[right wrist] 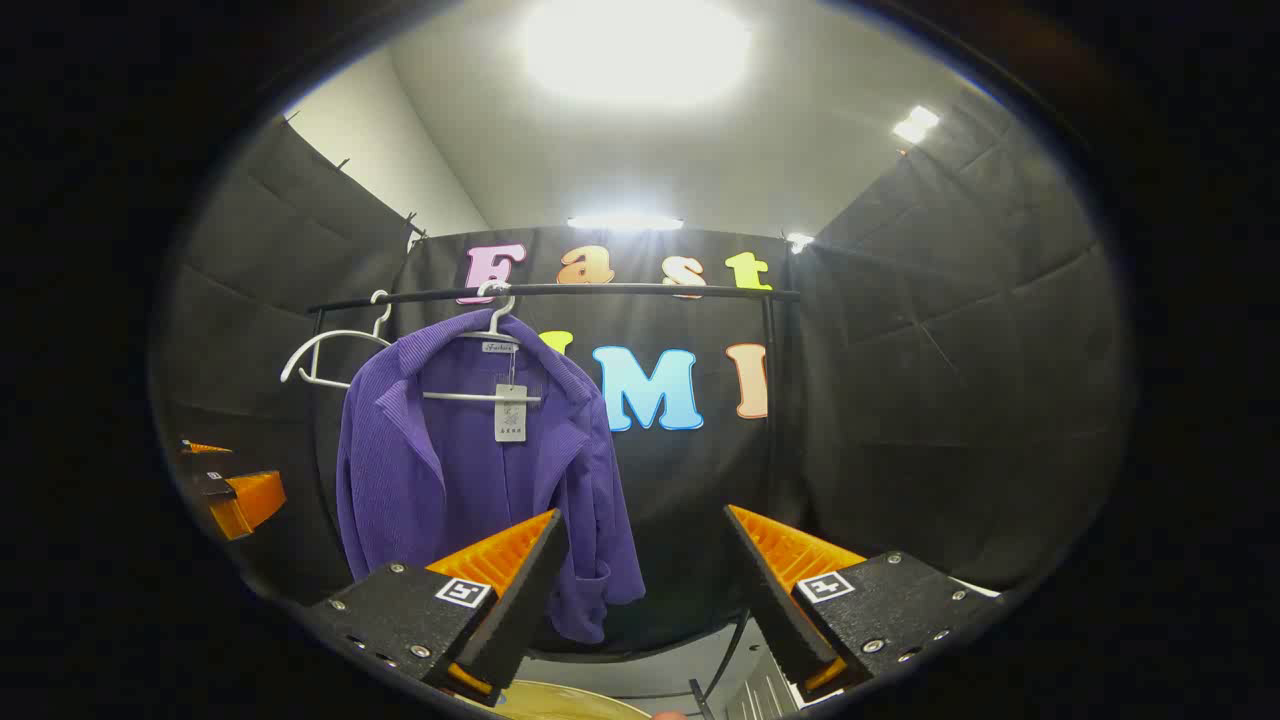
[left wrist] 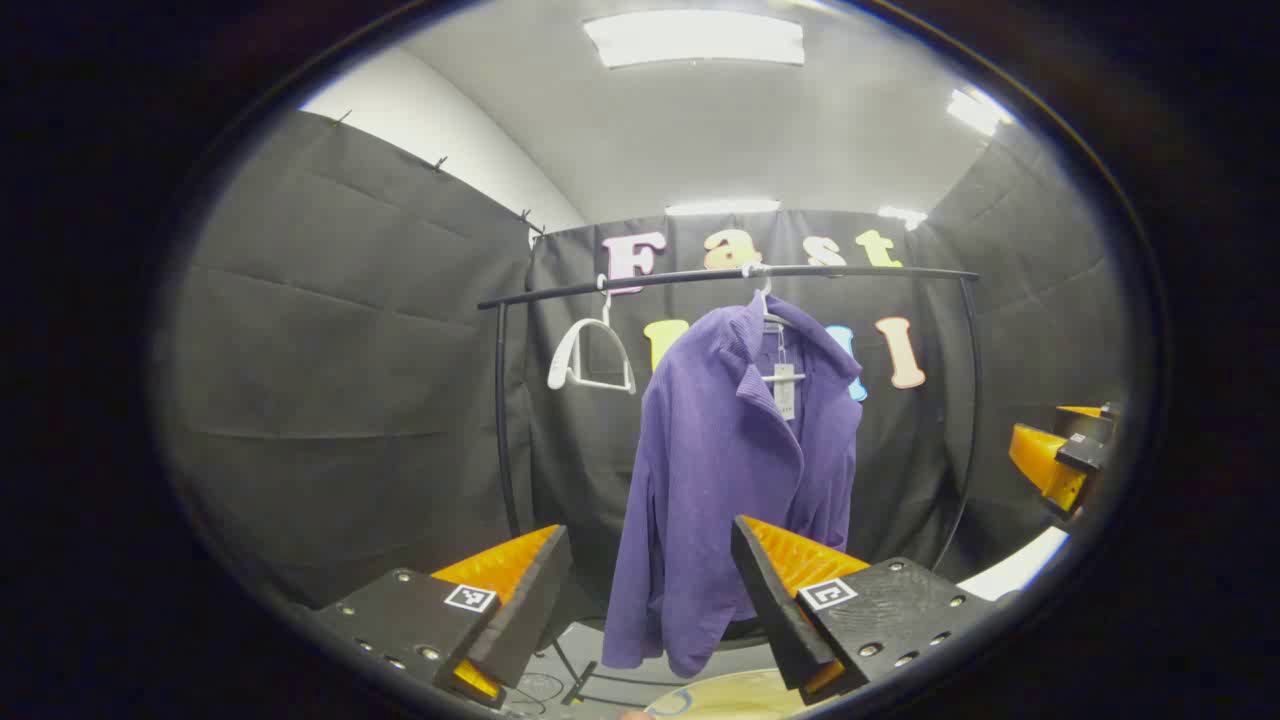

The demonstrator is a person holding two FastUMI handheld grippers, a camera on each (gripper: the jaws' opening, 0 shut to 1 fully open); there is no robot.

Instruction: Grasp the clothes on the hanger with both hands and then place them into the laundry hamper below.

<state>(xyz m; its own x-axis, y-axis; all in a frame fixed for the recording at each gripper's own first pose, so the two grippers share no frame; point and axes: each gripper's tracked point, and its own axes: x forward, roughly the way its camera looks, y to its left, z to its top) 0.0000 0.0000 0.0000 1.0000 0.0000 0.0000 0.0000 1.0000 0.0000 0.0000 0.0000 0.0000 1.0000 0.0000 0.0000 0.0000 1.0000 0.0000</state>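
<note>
Left gripper (left wrist: pixel 650 590): its two fingers rise from the bottom of the left gripper view, spread wide with a clear gap between the tips. Nothing held between them; neither finger touches anything. Fingers roughly level, pointing forward and slightly up.

Right gripper (right wrist: pixel 645 590): same posture in the right gripper view, fingers parted wide, nothing between them, no contact.

Each gripper also appears in the other's view, off to the side. The right gripper (left wrist: pixel 1060 455) sits at the far right edge of the left gripper view, raised to about mid-height. The left gripper (right wrist: pixel 230 490) sits at the far left edge of the right gripper view, at similar height. The two are well apart, side by side.
</note>
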